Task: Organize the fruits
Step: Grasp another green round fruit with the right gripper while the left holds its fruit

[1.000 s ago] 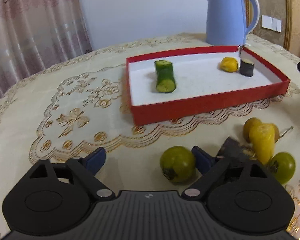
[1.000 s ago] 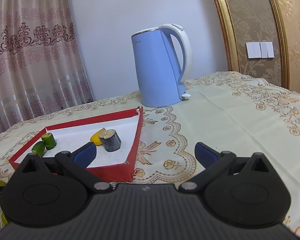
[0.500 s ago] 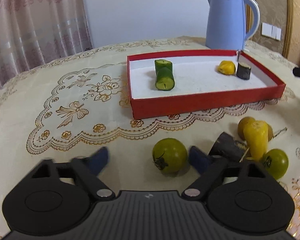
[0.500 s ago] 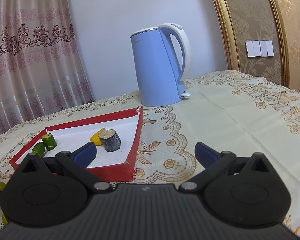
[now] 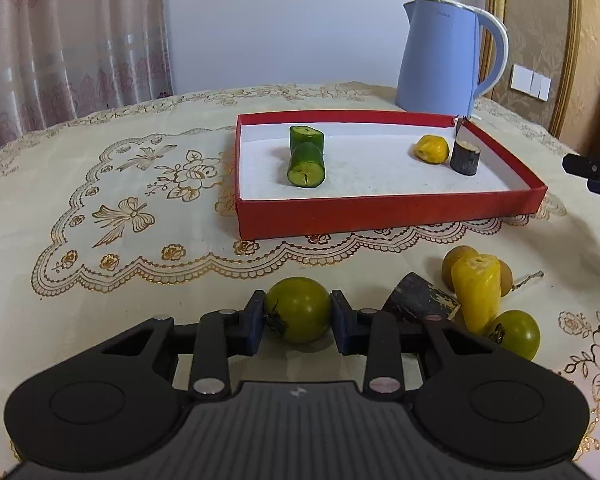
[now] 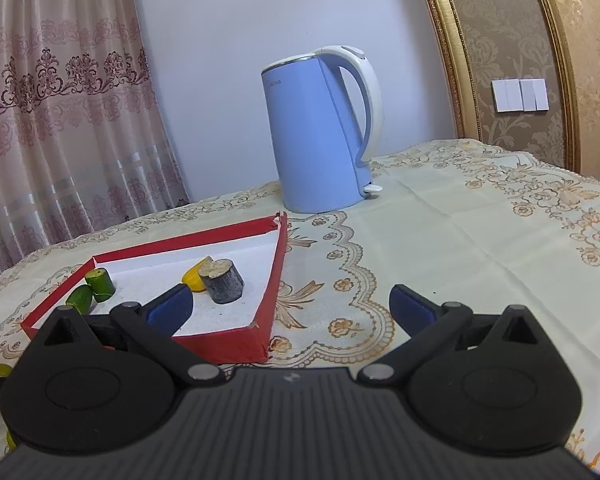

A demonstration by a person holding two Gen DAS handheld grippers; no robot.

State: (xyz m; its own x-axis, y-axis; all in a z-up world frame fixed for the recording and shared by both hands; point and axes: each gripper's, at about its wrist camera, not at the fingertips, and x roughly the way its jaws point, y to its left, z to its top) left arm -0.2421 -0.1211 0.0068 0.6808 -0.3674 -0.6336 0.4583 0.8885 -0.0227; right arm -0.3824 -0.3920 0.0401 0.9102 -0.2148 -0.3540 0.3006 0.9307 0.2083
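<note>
My right tool (image 6: 288, 306) hangs wide open over the red tray's (image 6: 220, 346) near corner; a blue kettle (image 6: 320, 136) stands at the surface's far edge.

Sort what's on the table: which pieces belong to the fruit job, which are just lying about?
Job:
green tomato in the left gripper
red tray
yellow pepper piece
second green tomato
cucumber pieces

Lying about:
blue kettle
tablecloth

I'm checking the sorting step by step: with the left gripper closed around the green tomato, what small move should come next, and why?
Probably lift it straight up a little. The left gripper has both pads pressed on the green tomato, which looks to be still on the tablecloth. The red tray lies beyond, and its front wall must be cleared before carrying the tomato over.
</note>
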